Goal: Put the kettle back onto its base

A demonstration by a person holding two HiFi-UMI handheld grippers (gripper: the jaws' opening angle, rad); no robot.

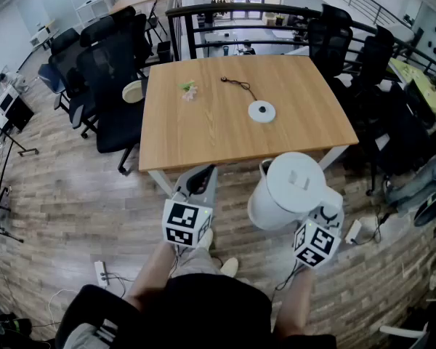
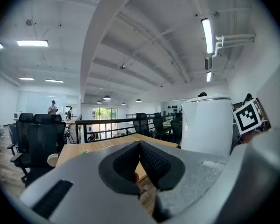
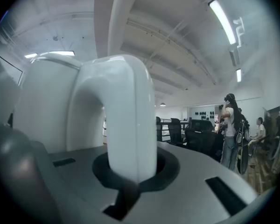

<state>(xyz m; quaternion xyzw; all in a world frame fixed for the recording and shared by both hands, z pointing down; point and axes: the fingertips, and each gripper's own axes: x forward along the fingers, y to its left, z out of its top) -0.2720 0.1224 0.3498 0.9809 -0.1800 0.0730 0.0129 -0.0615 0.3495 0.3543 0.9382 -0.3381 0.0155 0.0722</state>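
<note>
The white kettle hangs in the air in front of the wooden table, below its near edge in the head view. My right gripper is shut on the kettle's handle, which stands upright between the jaws in the right gripper view. The round white base lies on the table right of centre, and a dark cord runs back from it. To the left of the kettle, my left gripper is shut, its pads meeting with nothing between them.
A small green and pink object lies on the table's far left part. Black office chairs crowd the left side and more chairs the right. A black railing runs behind the table. Cables and a power strip lie on the wood floor.
</note>
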